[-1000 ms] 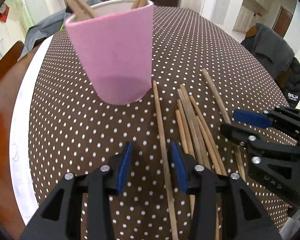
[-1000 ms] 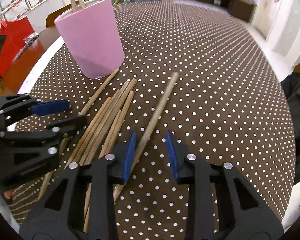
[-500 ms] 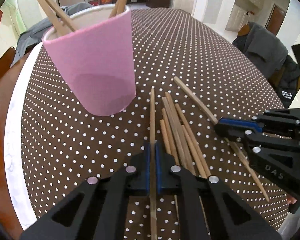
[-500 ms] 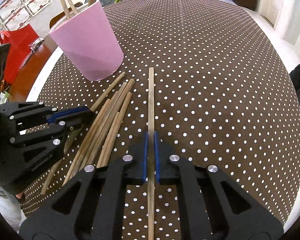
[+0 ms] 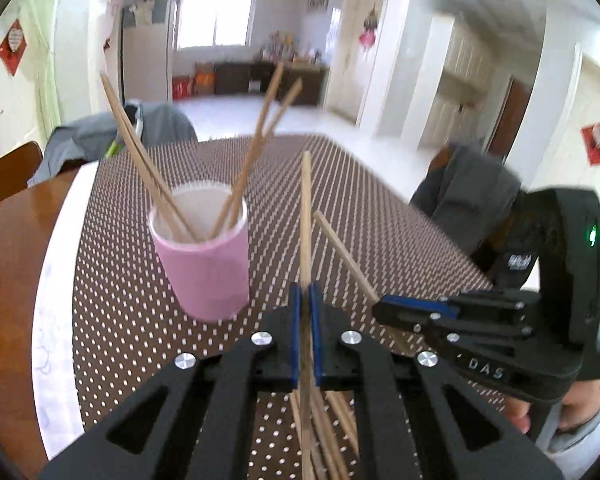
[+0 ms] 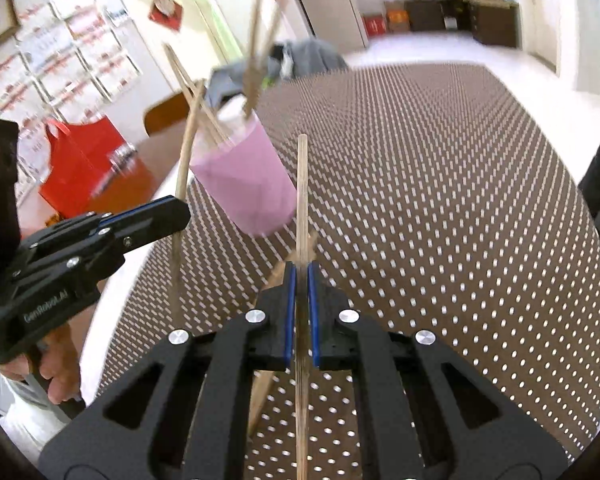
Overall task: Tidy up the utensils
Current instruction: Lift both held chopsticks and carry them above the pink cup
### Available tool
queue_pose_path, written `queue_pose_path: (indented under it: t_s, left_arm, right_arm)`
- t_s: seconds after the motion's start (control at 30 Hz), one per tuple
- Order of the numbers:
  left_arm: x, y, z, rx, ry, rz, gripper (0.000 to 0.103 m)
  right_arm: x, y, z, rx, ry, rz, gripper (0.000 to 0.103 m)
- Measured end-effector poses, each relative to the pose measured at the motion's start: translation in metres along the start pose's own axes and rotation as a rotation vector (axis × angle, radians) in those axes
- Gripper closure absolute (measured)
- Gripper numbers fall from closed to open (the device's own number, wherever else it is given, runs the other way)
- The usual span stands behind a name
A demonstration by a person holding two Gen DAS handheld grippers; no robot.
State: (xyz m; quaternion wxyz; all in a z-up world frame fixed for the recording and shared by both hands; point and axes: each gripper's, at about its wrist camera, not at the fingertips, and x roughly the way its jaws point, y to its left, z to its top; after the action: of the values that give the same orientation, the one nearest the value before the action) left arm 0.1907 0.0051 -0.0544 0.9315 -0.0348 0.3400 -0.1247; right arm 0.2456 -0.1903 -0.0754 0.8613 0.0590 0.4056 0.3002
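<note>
My left gripper (image 5: 305, 292) is shut on a wooden chopstick (image 5: 306, 216) that points up and forward above the table. Seen in the right wrist view, that left gripper (image 6: 180, 212) holds its chopstick (image 6: 184, 164) near the cup. My right gripper (image 6: 299, 270) is shut on another chopstick (image 6: 301, 184), also lifted; in the left wrist view the right gripper (image 5: 380, 306) holds its chopstick (image 5: 342, 254) slanting up to the left. A pink cup (image 5: 204, 264) with several chopsticks inside stands ahead and left; it is also in the right wrist view as the pink cup (image 6: 248, 184). More chopsticks (image 5: 332, 412) lie on the table under the left gripper.
A brown tablecloth with white dots (image 6: 440, 184) covers the table (image 5: 8, 264), whose bare wood shows at the left. A red bag (image 6: 80, 160) sits left of the cup. Chairs draped with grey clothing (image 5: 472, 196) stand around. A hand (image 6: 58, 364) holds the left gripper.
Both grippers closed on a chopstick each and lifted them off the table, tilting upward. The cup now appears farther away and lower in both views.
</note>
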Motion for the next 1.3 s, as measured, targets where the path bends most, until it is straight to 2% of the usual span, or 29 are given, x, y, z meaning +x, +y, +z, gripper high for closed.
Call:
queue_pose_path:
  t_s: [0.23, 0.5, 0.67, 0.93, 1.17, 1.3]
  left_arm:
    - [-0.039, 0.004, 0.014, -0.034, -0.121, -0.044, 0.098]
    - [-0.07, 0.022, 0.031, -0.071, -0.25, -0.064, 0.098]
    - [-0.086, 0.03, 0.043, -0.086, -0.351, -0.038, 0.098]
    - [-0.092, 0.041, 0.062, -0.132, -0.452, -0.016, 0.098]
    - [-0.093, 0.045, 0.078, -0.128, -0.557, 0.084, 0.097]
    - [-0.089, 0.05, 0.085, -0.134, -0.591, 0.102, 0.097]
  right_arm:
    - [-0.036, 0.016, 0.017, -0.015, -0.192, 0.063, 0.096]
    - [-0.04, 0.045, 0.031, -0.036, -0.328, 0.116, 0.096]
    - [-0.039, 0.058, 0.047, -0.035, -0.425, 0.127, 0.096]
    - [-0.02, 0.083, 0.069, -0.047, -0.543, 0.113, 0.096]
    - [-0.006, 0.094, 0.088, -0.058, -0.699, 0.076, 0.096]
    - [0.0, 0.098, 0.095, -0.058, -0.785, 0.052, 0.096]
